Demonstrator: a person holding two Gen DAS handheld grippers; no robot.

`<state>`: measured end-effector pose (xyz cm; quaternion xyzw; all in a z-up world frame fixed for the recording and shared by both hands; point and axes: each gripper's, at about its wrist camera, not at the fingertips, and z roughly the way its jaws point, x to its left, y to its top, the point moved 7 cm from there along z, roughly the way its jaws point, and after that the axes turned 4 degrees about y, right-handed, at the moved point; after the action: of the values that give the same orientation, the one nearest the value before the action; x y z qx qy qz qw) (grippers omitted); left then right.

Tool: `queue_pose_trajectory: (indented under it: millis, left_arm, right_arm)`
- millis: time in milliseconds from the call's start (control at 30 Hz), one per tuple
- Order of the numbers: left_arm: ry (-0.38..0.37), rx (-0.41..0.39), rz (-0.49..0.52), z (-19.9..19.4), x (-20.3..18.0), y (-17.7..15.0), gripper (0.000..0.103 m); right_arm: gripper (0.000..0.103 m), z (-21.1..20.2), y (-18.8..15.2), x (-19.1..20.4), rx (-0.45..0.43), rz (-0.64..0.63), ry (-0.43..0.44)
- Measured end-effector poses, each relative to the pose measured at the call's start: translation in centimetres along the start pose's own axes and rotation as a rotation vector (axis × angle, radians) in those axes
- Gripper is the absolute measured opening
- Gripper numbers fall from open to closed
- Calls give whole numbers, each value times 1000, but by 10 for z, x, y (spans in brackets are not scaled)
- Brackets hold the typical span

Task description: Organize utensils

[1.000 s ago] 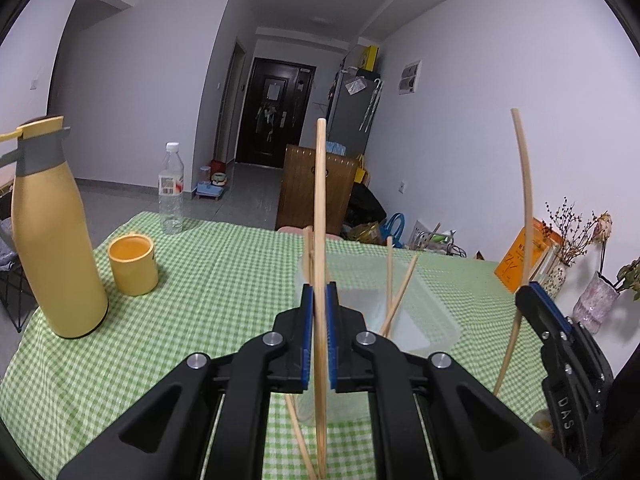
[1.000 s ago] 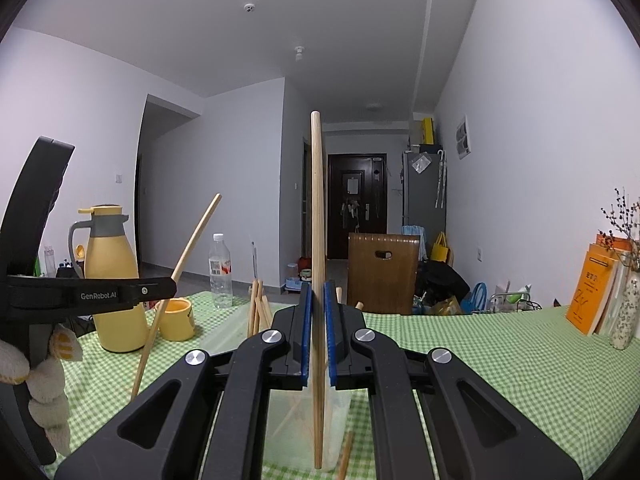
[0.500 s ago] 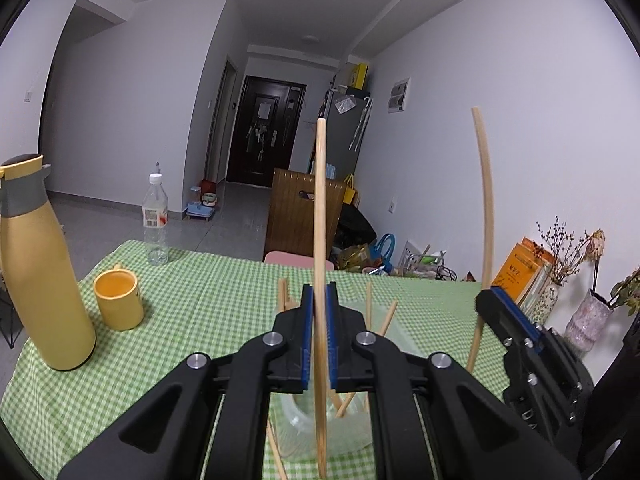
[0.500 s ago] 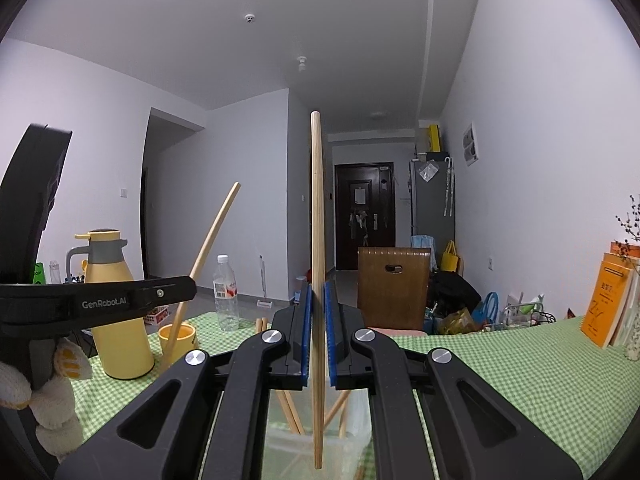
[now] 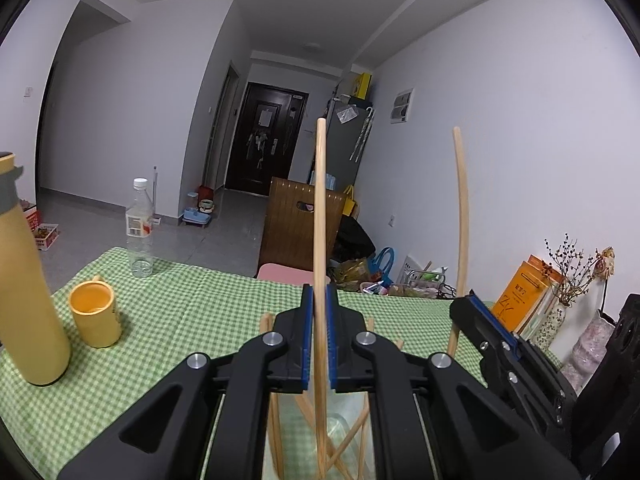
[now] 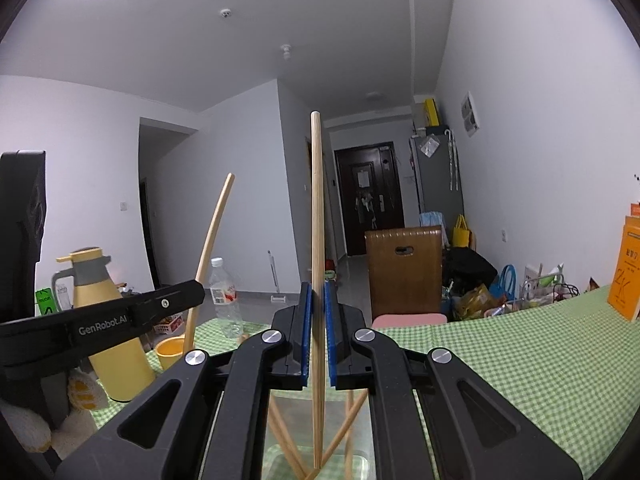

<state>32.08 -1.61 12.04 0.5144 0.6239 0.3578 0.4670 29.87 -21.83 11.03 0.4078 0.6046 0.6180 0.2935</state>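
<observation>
My left gripper [image 5: 318, 336] is shut on an upright wooden chopstick [image 5: 320, 220] whose lower end hangs over a clear container [image 5: 340, 436] that holds several chopsticks. To its right the right gripper [image 5: 486, 322] appears, holding its own chopstick [image 5: 462, 216]. In the right wrist view my right gripper [image 6: 316, 332] is shut on an upright chopstick [image 6: 316, 220], its tip inside the clear container [image 6: 288, 460] below. At the left, the left gripper [image 6: 176, 304] carries the other chopstick [image 6: 210, 240], tilted.
A yellow thermos [image 5: 28, 280], a yellow cup [image 5: 94, 314] and a clear bottle [image 5: 140, 228] stand on the green checked tablecloth [image 5: 192, 312] to the left. Orange books [image 5: 524, 300] and vases with dried flowers [image 5: 572, 280] line the right wall. A wooden chair [image 5: 302, 224] stands behind the table.
Both grippers pulled back and rose slightly with their chopsticks still clamped. The container now sits lower and closer beneath the jaws, and the views tilted up toward the ceiling.
</observation>
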Motion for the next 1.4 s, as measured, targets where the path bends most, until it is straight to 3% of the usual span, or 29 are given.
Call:
queue_pose_trajectory:
  millis: [200, 567, 600, 667, 700, 733, 767, 800, 867, 933, 967, 1000, 1067, 1400]
  left_arm:
    - [32, 2, 17, 26, 1, -20, 4]
    - [80, -21, 56, 27, 5, -45, 4]
    - [80, -18, 49, 26, 7, -46, 6]
    - [72, -4, 25, 23, 11, -47, 22]
    - [72, -8, 11, 19, 15, -47, 35]
    - [78, -16, 2, 13, 19, -46, 44]
    - [75, -22, -2, 9, 21, -46, 45]
    - [66, -30, -2, 2, 23, -45, 46]
    - [69, -39, 8, -10, 26, -45, 61]
    - [67, -66, 16, -28, 29, -43, 84]
    - [71, -78, 18, -34, 30, -43, 91]
    - [81, -101, 17, -45, 33, -42, 96]
    - [105, -130, 8, -63, 38, -44, 96]
    - [158, -127, 2, -111, 57, -64, 96]
  right_arm:
    - [7, 12, -25, -9, 36, -3, -24]
    - [7, 10, -53, -9, 60, -12, -33]
    - [7, 9, -56, -10, 72, -9, -31]
    - [7, 8, -60, -10, 92, -7, -23]
    - [8, 5, -61, -10, 98, -9, -19]
    - [11, 2, -63, -11, 104, -12, -17]
    - [25, -1, -63, -11, 108, -11, -16]
    - [47, -6, -63, -12, 104, -5, -18]
    - [61, -15, -62, -14, 96, 8, -17]
    - [79, -25, -61, -15, 91, 14, -22]
    - [96, -32, -60, -14, 84, 13, -28]
    - [96, -36, -60, -13, 76, 10, -35]
    - [96, -46, -60, -10, 73, -10, -70]
    - [96, -90, -73, 2, 66, -58, -154]
